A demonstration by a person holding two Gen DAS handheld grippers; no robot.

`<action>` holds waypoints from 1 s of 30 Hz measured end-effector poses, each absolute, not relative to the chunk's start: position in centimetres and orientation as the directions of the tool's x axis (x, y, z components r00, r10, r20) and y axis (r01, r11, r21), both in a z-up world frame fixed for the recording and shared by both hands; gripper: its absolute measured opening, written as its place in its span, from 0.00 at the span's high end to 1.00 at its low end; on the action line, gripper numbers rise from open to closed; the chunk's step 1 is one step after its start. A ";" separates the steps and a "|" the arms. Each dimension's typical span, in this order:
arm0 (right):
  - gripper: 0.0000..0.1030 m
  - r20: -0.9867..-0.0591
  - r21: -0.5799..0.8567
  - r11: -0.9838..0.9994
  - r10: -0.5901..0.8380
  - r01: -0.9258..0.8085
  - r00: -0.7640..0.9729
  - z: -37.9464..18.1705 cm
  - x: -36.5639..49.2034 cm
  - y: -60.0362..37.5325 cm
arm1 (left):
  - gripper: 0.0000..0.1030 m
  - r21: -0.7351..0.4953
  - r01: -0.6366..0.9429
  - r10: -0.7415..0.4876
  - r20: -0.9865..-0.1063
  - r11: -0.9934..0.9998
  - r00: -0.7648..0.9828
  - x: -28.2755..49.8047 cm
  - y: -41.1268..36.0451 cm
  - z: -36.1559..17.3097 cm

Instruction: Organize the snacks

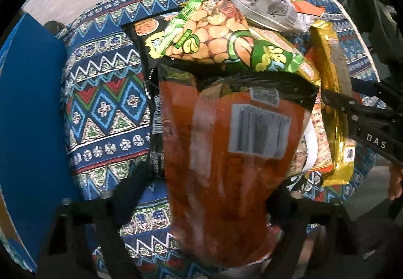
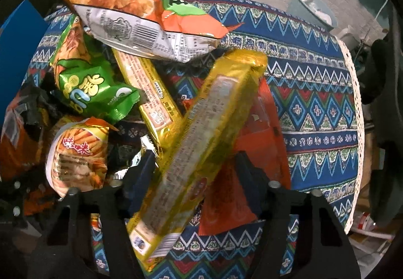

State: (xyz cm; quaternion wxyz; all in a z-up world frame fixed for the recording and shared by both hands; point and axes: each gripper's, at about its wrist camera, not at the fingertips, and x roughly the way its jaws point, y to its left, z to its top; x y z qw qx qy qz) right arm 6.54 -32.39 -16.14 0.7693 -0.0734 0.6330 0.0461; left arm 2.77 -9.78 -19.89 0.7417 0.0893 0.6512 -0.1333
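In the left wrist view, the left gripper (image 1: 216, 193) is pointing down over the patterned desk (image 1: 105, 112), its jaws sitting on either side of an orange packet (image 1: 226, 143) just below the green bean bag (image 1: 226, 44); whether they are pressing it I cannot tell. In the right wrist view, the right gripper (image 2: 194, 178) is clasping a long yellow packet (image 2: 201, 143), right of the green bean bag (image 2: 93, 92).

Table (image 2: 314, 92) covered with patterned cloth, blue with zigzag and diamond bands, white lace trim at its right edge. Snack packets heaped near the middle. Lying directly on the cloth: black packet (image 1: 148, 34) toward the far edge, orange-red packet (image 2: 267, 128) flat toward the right edge. Others overlap; their contact with the cloth is unclear
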 end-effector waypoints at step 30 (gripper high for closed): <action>0.74 -0.946 0.032 0.966 0.113 -0.258 0.305 -8.1 2.7 -31.1 | 0.50 0.002 0.306 -0.102 -0.941 0.952 0.323 0.7 -6.0 -11.7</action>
